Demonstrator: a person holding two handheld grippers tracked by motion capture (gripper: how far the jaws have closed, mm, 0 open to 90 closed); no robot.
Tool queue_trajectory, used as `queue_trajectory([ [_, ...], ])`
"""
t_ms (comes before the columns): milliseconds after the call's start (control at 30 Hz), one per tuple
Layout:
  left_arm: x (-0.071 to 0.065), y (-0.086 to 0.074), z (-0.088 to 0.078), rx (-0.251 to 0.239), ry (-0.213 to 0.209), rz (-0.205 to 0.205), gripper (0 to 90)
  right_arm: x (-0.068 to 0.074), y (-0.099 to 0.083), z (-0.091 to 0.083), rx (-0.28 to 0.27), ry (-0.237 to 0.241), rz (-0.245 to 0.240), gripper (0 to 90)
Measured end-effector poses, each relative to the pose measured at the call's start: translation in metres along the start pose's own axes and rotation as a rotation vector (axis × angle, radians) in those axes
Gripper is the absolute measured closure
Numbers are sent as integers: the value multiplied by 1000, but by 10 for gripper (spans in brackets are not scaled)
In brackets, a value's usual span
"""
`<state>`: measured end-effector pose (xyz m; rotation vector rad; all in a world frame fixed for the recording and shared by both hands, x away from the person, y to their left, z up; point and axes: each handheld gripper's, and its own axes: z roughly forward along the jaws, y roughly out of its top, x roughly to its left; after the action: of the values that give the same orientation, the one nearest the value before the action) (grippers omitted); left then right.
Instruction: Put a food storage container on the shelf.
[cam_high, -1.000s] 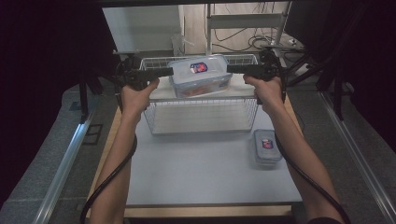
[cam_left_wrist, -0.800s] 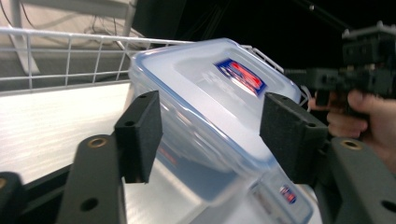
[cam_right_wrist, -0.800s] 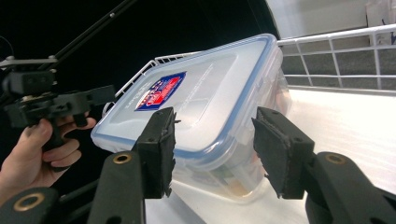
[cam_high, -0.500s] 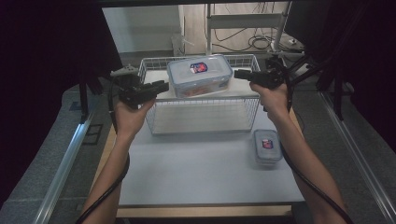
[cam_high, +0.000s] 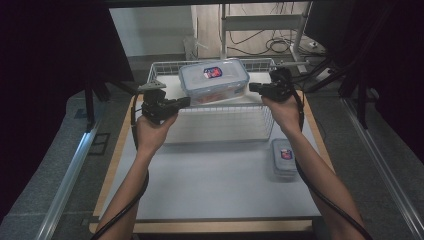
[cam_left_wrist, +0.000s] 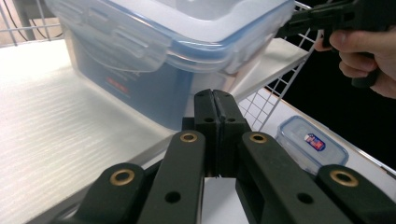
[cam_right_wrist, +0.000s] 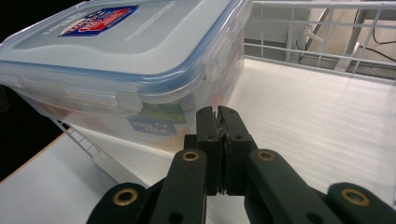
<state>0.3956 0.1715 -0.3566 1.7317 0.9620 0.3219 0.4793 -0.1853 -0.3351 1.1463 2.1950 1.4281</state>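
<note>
A large clear box with a blue-rimmed lid rests in the white wire basket at the far middle of the table. My left gripper hangs just off the box's left side. Its jaws have just been closing and now meet with nothing between them. My right gripper is near the box's right side. Its jaws have likewise just been closing and are shut on nothing. It appears again in the left gripper view as the right gripper.
A small lidded container lies on the white table at the right, in front of the basket. Black cables trail from both grippers along the forearms. Dark stands and rails flank the table.
Both grippers came away from the sides of the large box, which stays in the basket. The left hand drew back and down to the left, and both pairs of jaws closed.
</note>
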Motion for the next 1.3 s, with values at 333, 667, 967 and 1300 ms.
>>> queue_trajectory([
  [333, 13, 3, 7, 8, 30, -35, 897, 1, -3, 2, -2, 30, 11, 857],
  [667, 24, 7, 12, 18, 61, -63, 896, 8, -4, 4, 4, 61, 9, 851],
  [967, 27, 9, 14, 26, 80, -68, 892, 10, -4, 5, 5, 64, 5, 837],
  [1300, 12, 1, 5, 7, 71, -23, 773, 13, -12, -5, -11, 90, -17, 770],
])
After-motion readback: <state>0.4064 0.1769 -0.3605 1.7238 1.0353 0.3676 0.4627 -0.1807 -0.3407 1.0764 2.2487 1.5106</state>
